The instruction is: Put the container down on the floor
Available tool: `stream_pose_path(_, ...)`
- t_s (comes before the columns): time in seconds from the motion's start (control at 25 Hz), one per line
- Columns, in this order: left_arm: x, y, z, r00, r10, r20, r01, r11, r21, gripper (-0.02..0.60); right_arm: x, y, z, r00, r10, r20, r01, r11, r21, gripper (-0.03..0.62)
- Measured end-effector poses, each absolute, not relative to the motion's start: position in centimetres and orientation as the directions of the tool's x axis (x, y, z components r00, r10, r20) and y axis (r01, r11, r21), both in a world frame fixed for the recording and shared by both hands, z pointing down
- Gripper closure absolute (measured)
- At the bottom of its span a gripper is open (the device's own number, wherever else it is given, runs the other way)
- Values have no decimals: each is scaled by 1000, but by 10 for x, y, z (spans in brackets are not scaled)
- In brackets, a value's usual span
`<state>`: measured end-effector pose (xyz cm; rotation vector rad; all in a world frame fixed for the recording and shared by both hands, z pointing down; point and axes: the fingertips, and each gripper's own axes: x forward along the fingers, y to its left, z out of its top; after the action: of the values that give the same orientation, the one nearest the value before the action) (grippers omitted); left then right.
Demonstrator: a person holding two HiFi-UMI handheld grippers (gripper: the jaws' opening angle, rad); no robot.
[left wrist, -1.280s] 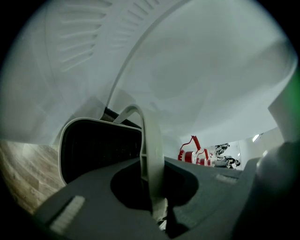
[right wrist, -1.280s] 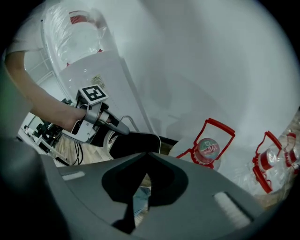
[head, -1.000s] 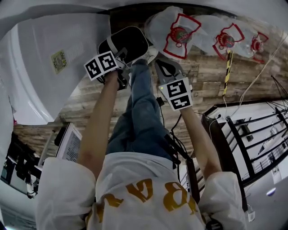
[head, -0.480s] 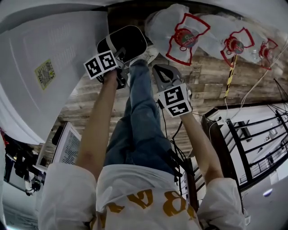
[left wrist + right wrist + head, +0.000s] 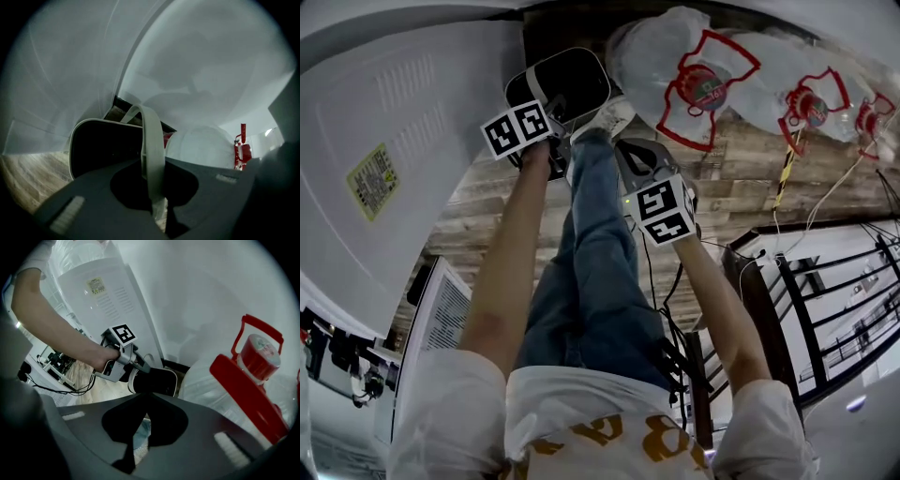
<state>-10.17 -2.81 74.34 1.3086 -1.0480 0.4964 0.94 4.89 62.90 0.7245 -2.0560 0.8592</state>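
1. Head view: left gripper [image 5: 553, 122] has hold of the black container with a white rim [image 5: 572, 82]. The container sits just past its jaws, beside the person's white shoe [image 5: 609, 114] and above the wood-plank floor [image 5: 487, 202]. Right gripper [image 5: 633, 150] is on the other side of the jeans leg, apart from the container. Count: one container, three clear water jugs with red caps [image 5: 698, 80], one white floor-standing dispenser [image 5: 394, 141].
2. Left gripper view: jaws pinched tight on the container's white strap handle [image 5: 151, 136], which runs up between them. Container [image 5: 101, 145] is directly ahead, dark face to camera. Only one jug [image 5: 201, 143] shows here.
3. Right gripper view: right gripper [image 5: 143, 399] has its jaws closed together with nothing in them. Only this view shows the left gripper [image 5: 140, 365] side-on, with the container [image 5: 157, 380] low by the wall. Floor contact unclear.
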Motion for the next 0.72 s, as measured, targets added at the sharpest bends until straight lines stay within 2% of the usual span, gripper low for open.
stream_pose_path(0.72,-103,-42,787,493,-273,826,-813,193,549,569,-15,48,657,-552,-131,823,-691,624,-364,564)
